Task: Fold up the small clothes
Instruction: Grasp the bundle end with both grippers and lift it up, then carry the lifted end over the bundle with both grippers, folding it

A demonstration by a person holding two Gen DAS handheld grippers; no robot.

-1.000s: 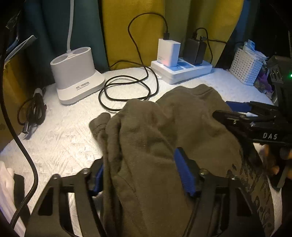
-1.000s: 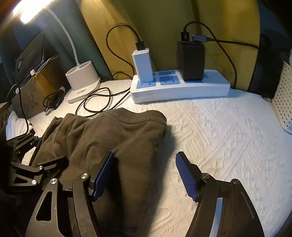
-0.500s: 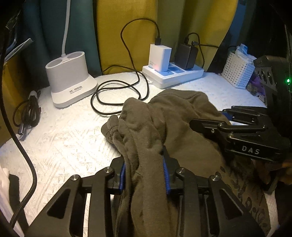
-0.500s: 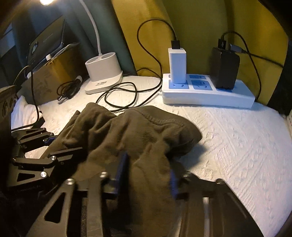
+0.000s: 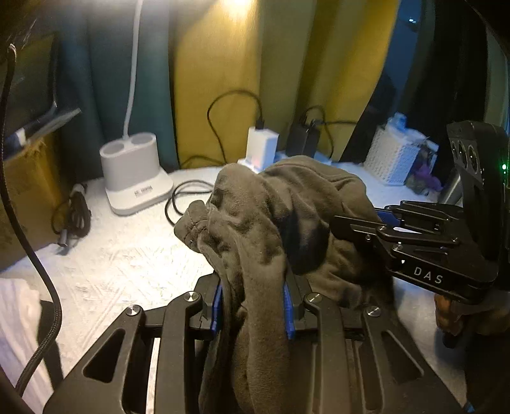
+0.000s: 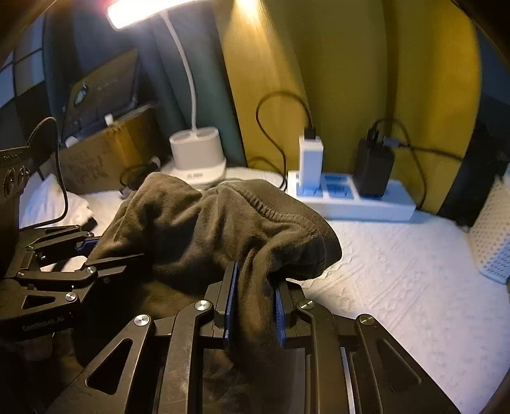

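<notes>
Both tongs clamped on one dark olive garment (image 5: 287, 203), fleece-like, prob. small trousers or similar, can't tell which.

Left tongs (image 5: 251, 307): jaws narrow, blue pads (image 5: 217, 305) pressed on a bunched fold of cloth running up between them. Jaws just closed in, cloth between them.

Right tongs (image 6: 253, 301): jaws narrow too, just closed in, pinching a fold next to the ribbed hem. Hem edge droops over to the right of the pads (image 6: 280, 310).

Garment hangs in a hump ahead of both tongs, top part off the surface (image 6: 398, 270); lower part trails down behind the tongs, out of sight. Seen from left tongs, right tongs (image 5: 379, 219) come in from the right side, tips buried in the cloth. Seen from right tongs, left tongs (image 6: 86, 248) come in from the left, also into the cloth. The two sit near each other, garment bridging them.

Surface = white textured cover.

Beyond the garment, far side from the tongs:
- white lamp base (image 5: 135, 173) w/ thin white neck, ahead-left; lamp head lit (image 6: 143, 9)
- white power strip (image 6: 350, 200) ahead-right of right tongs, white charger (image 6: 310, 162) and black charger (image 6: 373, 168) plugged in
- black cable (image 5: 185, 200) looped on the surface btw lamp base and garment
- white perforated basket (image 5: 395, 159) far right of left tongs

Yellow and teal curtains (image 5: 223, 63) behind everything. White cloth (image 5: 19, 305) at far left, partly out of frame.
</notes>
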